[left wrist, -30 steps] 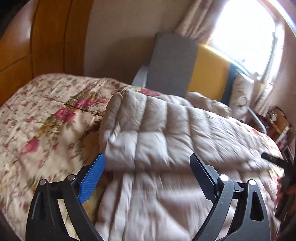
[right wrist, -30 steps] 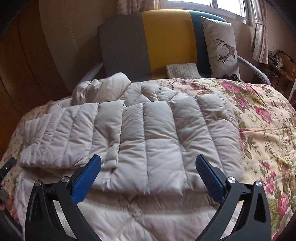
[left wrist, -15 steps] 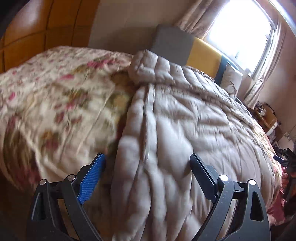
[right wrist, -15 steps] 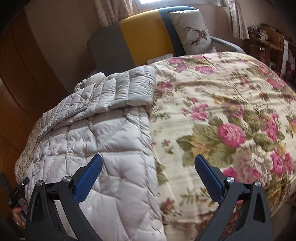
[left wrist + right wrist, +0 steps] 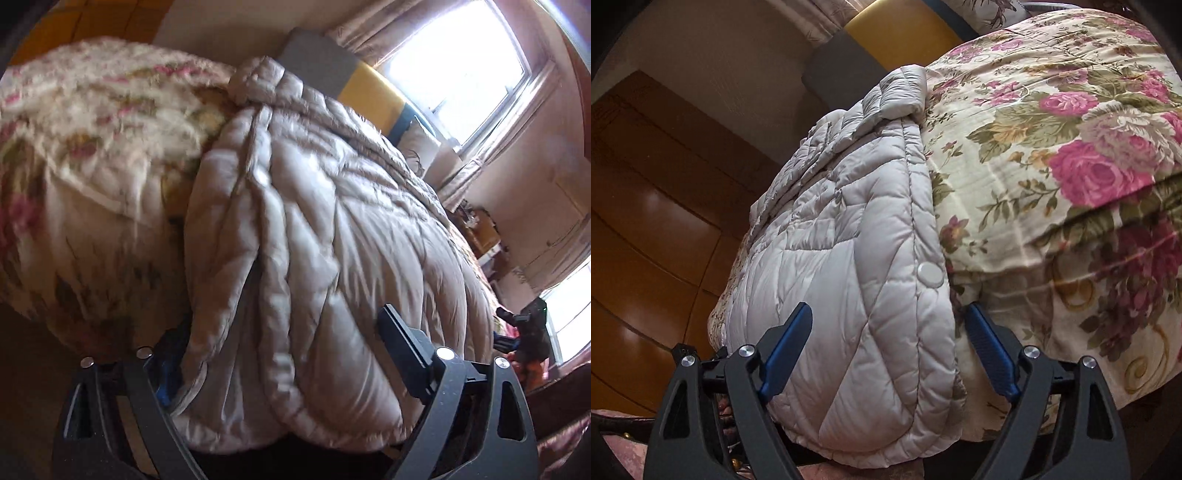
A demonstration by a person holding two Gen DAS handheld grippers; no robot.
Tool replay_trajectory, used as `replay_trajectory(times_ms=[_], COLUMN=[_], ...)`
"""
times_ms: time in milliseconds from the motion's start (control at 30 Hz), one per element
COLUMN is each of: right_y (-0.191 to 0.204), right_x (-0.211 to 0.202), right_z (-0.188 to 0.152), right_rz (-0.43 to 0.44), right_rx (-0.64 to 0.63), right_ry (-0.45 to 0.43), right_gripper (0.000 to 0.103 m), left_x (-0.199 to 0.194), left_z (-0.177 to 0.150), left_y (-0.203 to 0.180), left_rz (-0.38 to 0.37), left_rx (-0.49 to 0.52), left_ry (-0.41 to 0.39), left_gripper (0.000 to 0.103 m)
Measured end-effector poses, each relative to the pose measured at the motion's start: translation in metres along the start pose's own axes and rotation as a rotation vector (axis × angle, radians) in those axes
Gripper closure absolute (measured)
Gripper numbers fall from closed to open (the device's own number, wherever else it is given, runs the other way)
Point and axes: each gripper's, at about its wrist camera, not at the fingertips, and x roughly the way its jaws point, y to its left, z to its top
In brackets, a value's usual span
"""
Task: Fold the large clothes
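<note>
A pale grey quilted down coat (image 5: 332,236) lies lengthwise on a bed covered by a floral quilt (image 5: 1052,155), its hem hanging over the near edge of the mattress.

Left tool (image 5: 280,354): jaws spread wide, having just been closing a little. The coat's hem corner bulges between the two fingers. The blue-padded finger (image 5: 166,373) is largely hidden behind the coat's side edge; the other finger (image 5: 402,350) stands beside the puffed fabric. Pads do not visibly press the cloth (blur makes contact on the hidden side hard to judge).

Right tool (image 5: 886,350): jaws wide, also just narrowing. The opposite hem corner, with a round snap button (image 5: 931,275) near its seam, sits between the blue pads. One pad overlaps the coat's face; the other sits just beside the coat's edge, against the quilt. No clamping is seen.

Beyond the bed stands a grey and yellow chair (image 5: 886,33); wooden panels (image 5: 646,221) fill the side wall.
</note>
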Motion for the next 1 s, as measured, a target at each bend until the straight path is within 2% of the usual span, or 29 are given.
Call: replay_trajectory(times_ms=[100,200,300,367,467,600,667,767,800,867,933,1000], right_y=[-0.006,-0.011,-0.011,-0.011,-0.014,-0.010,-0.013,-0.022,-0.023,-0.019,-0.013,-0.006], right_x=[0.000,0.000,-0.003,-0.004,-0.001,0.002,0.005,0.009,0.011,0.014,0.016,0.019], right_z=[-0.010,-0.017,-0.019,-0.020,-0.023,-0.029,-0.030,-0.032,-0.033,-0.033,-0.033,-0.031], right_rz=[0.084,0.111,0.122,0.112,0.129,0.158,0.169,0.212,0.230,0.254,0.287,0.282], right_rx=[0.052,0.096,0.108,0.104,0.120,0.089,0.096,0.153,0.165,0.165,0.143,0.109], right_ry=[0.018,0.011,0.004,0.002,0.005,0.030,0.047,0.043,0.044,0.054,0.069,0.078], right_gripper=[0.018,0.019,0.022,0.029,0.039,0.039,0.039,0.039,0.039,0.042,0.046,0.050], left_x=[0.000,0.000,-0.004,-0.010,-0.005,0.015,0.021,0.026,0.026,0.027,0.020,0.013], left_z=[-0.008,-0.010,-0.013,-0.012,-0.014,-0.027,-0.030,-0.028,-0.027,-0.020,-0.015,-0.012], left_y=[0.001,0.003,0.007,0.016,0.016,-0.005,-0.014,-0.019,-0.020,-0.024,-0.035,-0.047], left_rz=[-0.036,-0.065,-0.014,-0.005,-0.081,-0.203,-0.263,-0.305,-0.330,-0.360,-0.398,-0.407], left_rx=[0.001,-0.009,0.012,-0.022,-0.072,-0.029,-0.014,-0.038,-0.066,-0.099,-0.091,-0.052], left_ry=[0.014,0.023,0.023,0.002,0.025,0.131,0.166,0.176,0.168,0.155,0.113,0.074], left_gripper=[0.016,0.016,0.020,0.020,0.020,0.021,0.029,0.041,0.045,0.063,0.072,0.075])
